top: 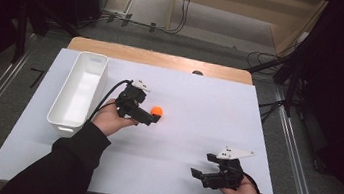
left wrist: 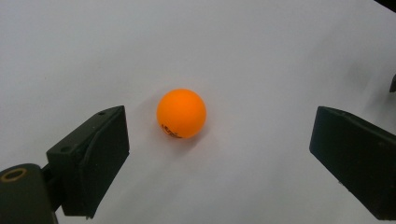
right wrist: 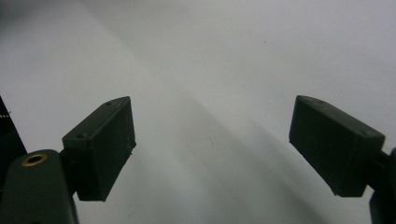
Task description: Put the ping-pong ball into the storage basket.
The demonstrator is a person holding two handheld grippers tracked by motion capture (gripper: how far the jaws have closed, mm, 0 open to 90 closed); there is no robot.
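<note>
An orange ball (top: 157, 110) lies on the white tabletop (top: 199, 100), a little left of its middle. My left gripper (top: 150, 116) is held low right beside it, pointing toward the right. In the left gripper view the ball (left wrist: 181, 113) rests on the table between the two black jaws and just beyond their tips, nearer the left one, with my left gripper (left wrist: 219, 125) open and not touching it. My right gripper (top: 203, 165) sits near the front right of the table, open. In its own view my right gripper (right wrist: 212, 116) has bare white table between its jaws.
A long white bin (top: 80, 90) stands at the table's left side, empty, running front to back. A wooden strip (top: 160, 57) edges the far side of the table. Cables and dark stands crowd the floor beyond and to the right.
</note>
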